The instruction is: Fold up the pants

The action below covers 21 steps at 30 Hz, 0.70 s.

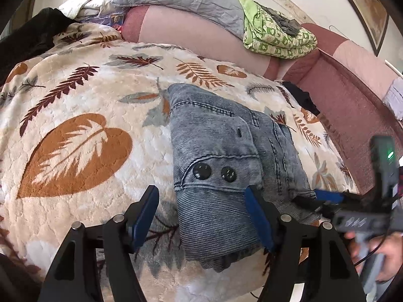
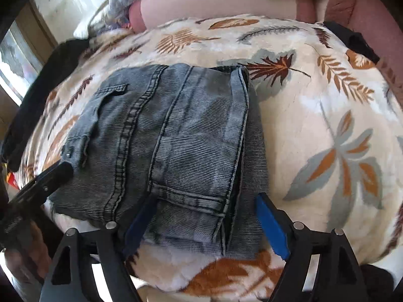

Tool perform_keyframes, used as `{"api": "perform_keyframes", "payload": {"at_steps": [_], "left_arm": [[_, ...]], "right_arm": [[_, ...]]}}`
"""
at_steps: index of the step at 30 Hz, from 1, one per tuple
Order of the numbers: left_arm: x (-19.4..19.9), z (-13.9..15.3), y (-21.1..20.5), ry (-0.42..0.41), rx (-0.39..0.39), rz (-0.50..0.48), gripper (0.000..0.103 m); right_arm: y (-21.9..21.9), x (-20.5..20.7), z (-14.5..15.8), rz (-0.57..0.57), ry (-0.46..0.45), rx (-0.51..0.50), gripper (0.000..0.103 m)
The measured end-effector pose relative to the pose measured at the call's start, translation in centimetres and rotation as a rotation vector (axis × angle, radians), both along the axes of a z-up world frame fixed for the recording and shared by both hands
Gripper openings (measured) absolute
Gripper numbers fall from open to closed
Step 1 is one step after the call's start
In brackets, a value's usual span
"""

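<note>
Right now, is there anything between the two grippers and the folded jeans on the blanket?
Nothing visible stands in the way. The jeans lie folded on the leaf-print blanket, and both grippers are already at their near edge. The left gripper and the right gripper are open, with denim between their fingers.

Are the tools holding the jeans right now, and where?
No. Both the left tool and right tool are open over the folded jeans, gripping nothing.

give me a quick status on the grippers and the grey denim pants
Left gripper open, right gripper open, both at near edge. Folded grey denim pants flat on leaf-print fleece blanket, released. Nothing in the way.
</note>
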<state>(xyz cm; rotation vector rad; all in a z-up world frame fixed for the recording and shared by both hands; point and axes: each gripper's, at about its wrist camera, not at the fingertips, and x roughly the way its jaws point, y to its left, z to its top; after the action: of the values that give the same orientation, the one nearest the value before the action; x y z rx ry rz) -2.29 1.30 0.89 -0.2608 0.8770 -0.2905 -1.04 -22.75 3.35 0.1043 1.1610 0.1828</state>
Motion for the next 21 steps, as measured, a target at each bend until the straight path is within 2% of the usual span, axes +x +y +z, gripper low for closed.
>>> {"api": "perform_keyframes", "payload": {"at_steps": [2, 4, 5, 6, 7, 8, 10, 12, 14, 16, 18, 19, 20, 21], "left_arm": [[0.0, 0.2, 0.2, -0.007, -0.012, 0.011, 0.071], [0.0, 0.4, 0.4, -0.016, -0.022, 0.024, 0.071], [0.1, 0.4, 0.5, -0.015, -0.023, 0.028, 0.071], [0.1, 0.4, 0.4, -0.01, -0.025, 0.029, 0.071], [0.2, 0.2, 0.3, 0.001, -0.025, 0.022, 0.071], [0.3, -0.1, 0.2, 0.01, -0.019, 0.018, 0.071], [0.1, -0.3, 0.1, 0.011, 0.003, 0.018, 0.071], [-0.2, 0.3, 0.4, -0.022, 0.0, 0.032, 0.071], [-0.6, 1.6, 1.4, -0.096, -0.024, 0.08, 0.071], [-0.1, 1.9, 2.2, -0.099, -0.043, 0.124, 0.073], [1.0, 1.3, 2.4, -0.045, -0.056, 0.128, 0.074], [1.8, 0.7, 2.4, 0.003, -0.069, 0.122, 0.074], [2.2, 0.3, 2.2, 0.025, -0.067, 0.116, 0.073], [2.5, 0.0, 1.9, 0.038, -0.058, 0.113, 0.074]], "right_arm": [[0.0, -0.3, 1.8, 0.001, -0.066, 0.025, 0.084], [0.5, -0.4, 1.7, 0.014, -0.096, -0.005, 0.084], [0.8, -0.2, 0.4, 0.022, -0.069, -0.032, 0.084], [0.7, -0.1, -1.8, 0.036, 0.0, -0.076, 0.084], [0.1, 0.0, -3.0, 0.015, 0.016, -0.043, 0.086], [-0.3, 0.1, -2.7, -0.005, 0.009, -0.027, 0.089], [-0.9, 0.7, -1.7, -0.02, 0.047, 0.007, 0.089], [-1.6, 0.9, -0.1, -0.034, 0.006, 0.057, 0.089], [-2.5, 2.0, 1.4, -0.045, -0.019, 0.122, 0.089], [-4.3, 3.7, 1.9, -0.09, -0.012, 0.236, 0.089], [-5.8, 4.6, 1.7, -0.126, 0.022, 0.368, 0.082], [-6.2, 5.7, 1.0, -0.133, 0.058, 0.427, 0.073], [-6.3, 6.9, -0.1, -0.148, 0.114, 0.463, 0.064], [-6.5, 6.5, -1.0, -0.16, 0.143, 0.471, 0.061]]}}
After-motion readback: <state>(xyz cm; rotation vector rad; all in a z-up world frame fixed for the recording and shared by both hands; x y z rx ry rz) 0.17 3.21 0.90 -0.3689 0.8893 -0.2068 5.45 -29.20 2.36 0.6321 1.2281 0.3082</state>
